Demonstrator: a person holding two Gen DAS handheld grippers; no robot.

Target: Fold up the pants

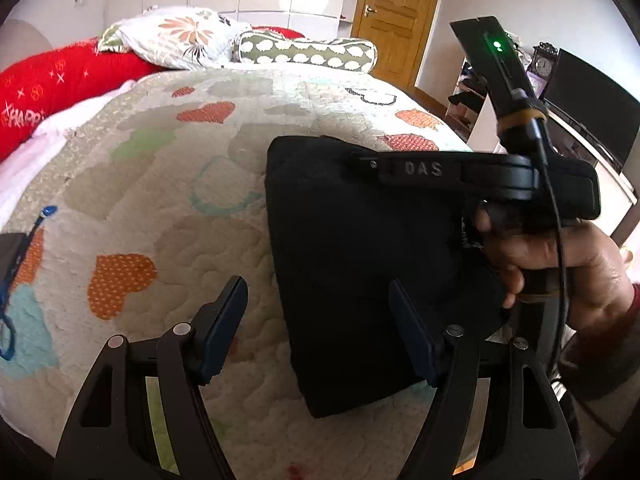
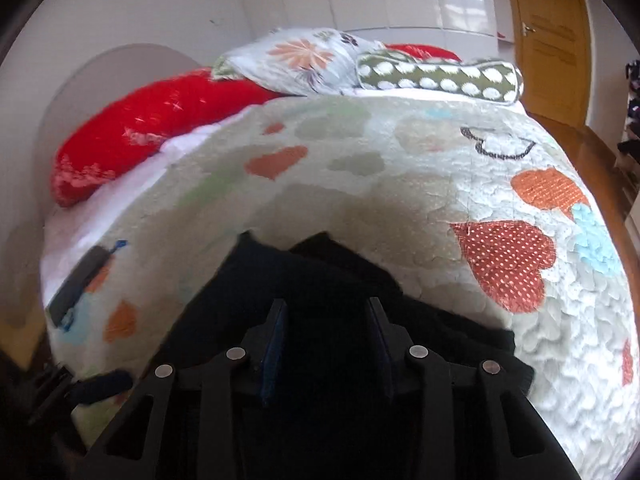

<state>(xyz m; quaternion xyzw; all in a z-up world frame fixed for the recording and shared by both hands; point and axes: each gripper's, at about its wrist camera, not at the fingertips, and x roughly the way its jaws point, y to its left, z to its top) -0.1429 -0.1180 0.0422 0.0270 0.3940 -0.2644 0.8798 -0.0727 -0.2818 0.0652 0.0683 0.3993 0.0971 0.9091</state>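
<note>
The black pants [image 1: 352, 264] lie folded into a compact rectangle on the heart-patterned quilt [image 1: 168, 184]. My left gripper [image 1: 320, 316] is open and empty, hovering over the near left edge of the pants. The right gripper's body [image 1: 480, 184] shows in the left wrist view, held by a hand over the right side of the pants. In the right wrist view my right gripper [image 2: 326, 332] is open just above the black pants [image 2: 312, 280], with nothing between its fingers.
Pillows lie at the bed's head: a long red one [image 1: 60, 84], a floral one [image 1: 180, 36] and a green dotted bolster [image 1: 308, 52]. A dark flat object with a blue cord [image 2: 80, 280] lies at the quilt's left edge. A wooden door [image 1: 396, 12] and shelves stand to the right.
</note>
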